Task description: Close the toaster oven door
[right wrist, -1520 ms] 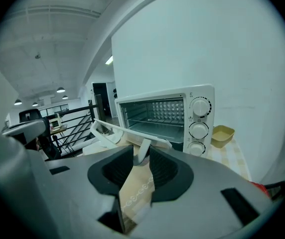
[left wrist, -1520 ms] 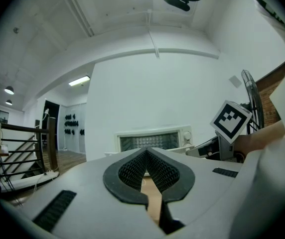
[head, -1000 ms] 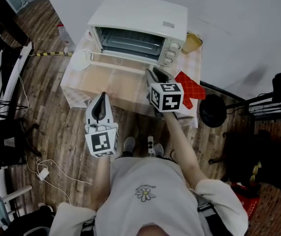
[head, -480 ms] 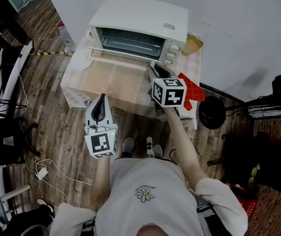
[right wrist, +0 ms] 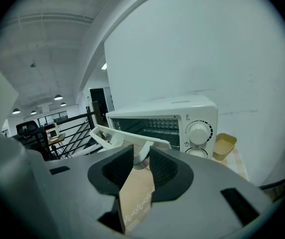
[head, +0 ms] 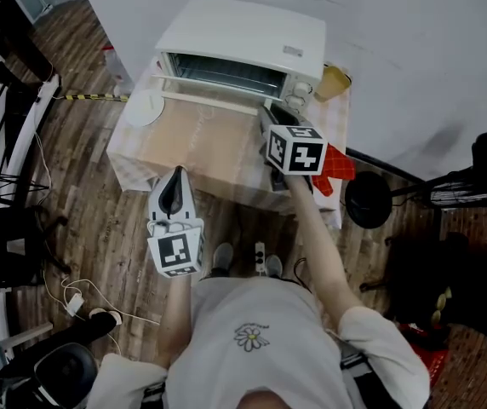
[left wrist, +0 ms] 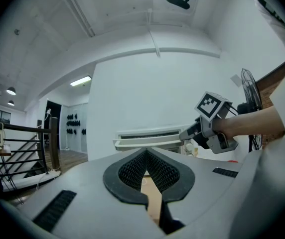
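toaster oven [head: 243,32]: white | toaster oven door [head: 205,100]: white | cloth [head: 335,162]: red | cup [head: 333,79]: yellow | floor [head: 99,220]: brown wood

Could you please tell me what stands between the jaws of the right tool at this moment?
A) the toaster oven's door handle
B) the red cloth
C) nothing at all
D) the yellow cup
A: in the right gripper view, the white door handle of the half-open toaster oven sits between the pads of the right tool, which close on its end.
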`<state>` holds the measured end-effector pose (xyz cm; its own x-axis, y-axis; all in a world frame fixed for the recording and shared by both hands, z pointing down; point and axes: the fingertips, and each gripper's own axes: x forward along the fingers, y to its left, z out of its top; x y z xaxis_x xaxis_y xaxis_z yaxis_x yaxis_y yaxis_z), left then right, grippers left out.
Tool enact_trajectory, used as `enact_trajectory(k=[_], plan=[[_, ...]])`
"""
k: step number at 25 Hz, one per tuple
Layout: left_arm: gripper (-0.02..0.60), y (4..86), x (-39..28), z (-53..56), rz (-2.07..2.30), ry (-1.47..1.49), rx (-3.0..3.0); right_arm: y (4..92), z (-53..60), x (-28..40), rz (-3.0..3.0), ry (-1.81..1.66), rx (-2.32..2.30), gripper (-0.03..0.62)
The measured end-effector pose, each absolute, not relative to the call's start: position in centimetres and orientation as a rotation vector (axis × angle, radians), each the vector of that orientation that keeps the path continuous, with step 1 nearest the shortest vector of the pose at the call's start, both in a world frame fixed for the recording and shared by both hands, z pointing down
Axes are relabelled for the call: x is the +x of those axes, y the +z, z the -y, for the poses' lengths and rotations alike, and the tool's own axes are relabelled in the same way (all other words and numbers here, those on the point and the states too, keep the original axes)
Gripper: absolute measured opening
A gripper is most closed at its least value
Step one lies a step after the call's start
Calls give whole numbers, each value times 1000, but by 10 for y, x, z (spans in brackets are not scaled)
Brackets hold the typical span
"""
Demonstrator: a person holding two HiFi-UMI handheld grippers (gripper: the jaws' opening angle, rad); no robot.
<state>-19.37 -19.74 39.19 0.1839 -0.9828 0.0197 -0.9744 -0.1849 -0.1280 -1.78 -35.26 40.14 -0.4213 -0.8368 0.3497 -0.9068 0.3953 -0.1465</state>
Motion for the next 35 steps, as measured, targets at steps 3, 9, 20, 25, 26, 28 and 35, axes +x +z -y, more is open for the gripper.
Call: enact_trajectory(k=[3, 9, 20, 25, 26, 28, 35], plan=[[15, 392, -193, 199, -1944, -156, -2351, 397, 358, -17, 2437, 465, 1555, 97], [15, 393, -187, 203, -1948, -135, -2362, 392, 371, -13, 2435, 481, 1549, 95], [15, 396, -182, 211, -1928, -163, -2371, 384, 390, -8, 2439, 500, 1551, 94], [15, 394, -183, 214, -1936, -164, -2370, 380, 399, -5, 2424, 494, 1563, 91], [15, 394, -183, 214, -1935, -168, -2370, 379, 401, -5, 2423, 495, 1565, 91], [15, 395, -183, 214, -1934, -173, -2369, 377, 405, -4, 2421, 497, 1568, 91], [15, 395, -185, 213, -1935, -178, -2361, 375, 415, 1, 2410, 506, 1594, 87]])
